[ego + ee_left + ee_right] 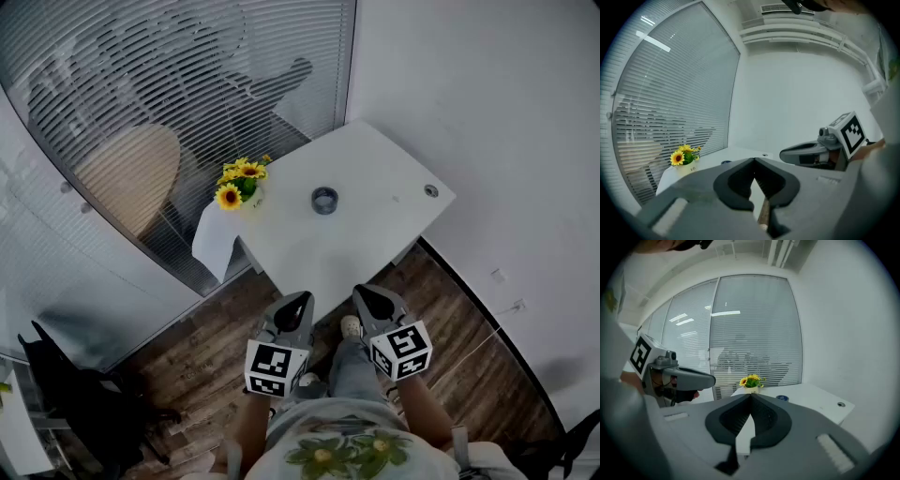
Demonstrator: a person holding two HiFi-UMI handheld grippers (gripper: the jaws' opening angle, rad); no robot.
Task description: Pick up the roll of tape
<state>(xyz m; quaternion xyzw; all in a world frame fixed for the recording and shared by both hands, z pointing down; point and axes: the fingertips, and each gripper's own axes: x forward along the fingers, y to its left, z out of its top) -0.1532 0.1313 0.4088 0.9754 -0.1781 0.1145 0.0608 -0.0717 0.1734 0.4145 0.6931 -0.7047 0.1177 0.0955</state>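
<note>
The roll of tape (324,200) is a small dark ring lying flat near the middle of the white table (375,169). It shows as a blue-topped disc (782,398) in the right gripper view and as a dark sliver (725,162) in the left gripper view. My left gripper (300,298) and right gripper (362,292) hang side by side in front of the table's near edge, well short of the tape. Both have their jaw tips together with nothing between them (754,160) (751,395).
A small white pot of sunflowers (240,182) stands at the table's left corner, left of the tape. A round cable hole (430,190) sits at the right end. Slatted glass walls (169,94) run behind and left; a plain white wall is on the right. Wooden floor (225,309) lies below.
</note>
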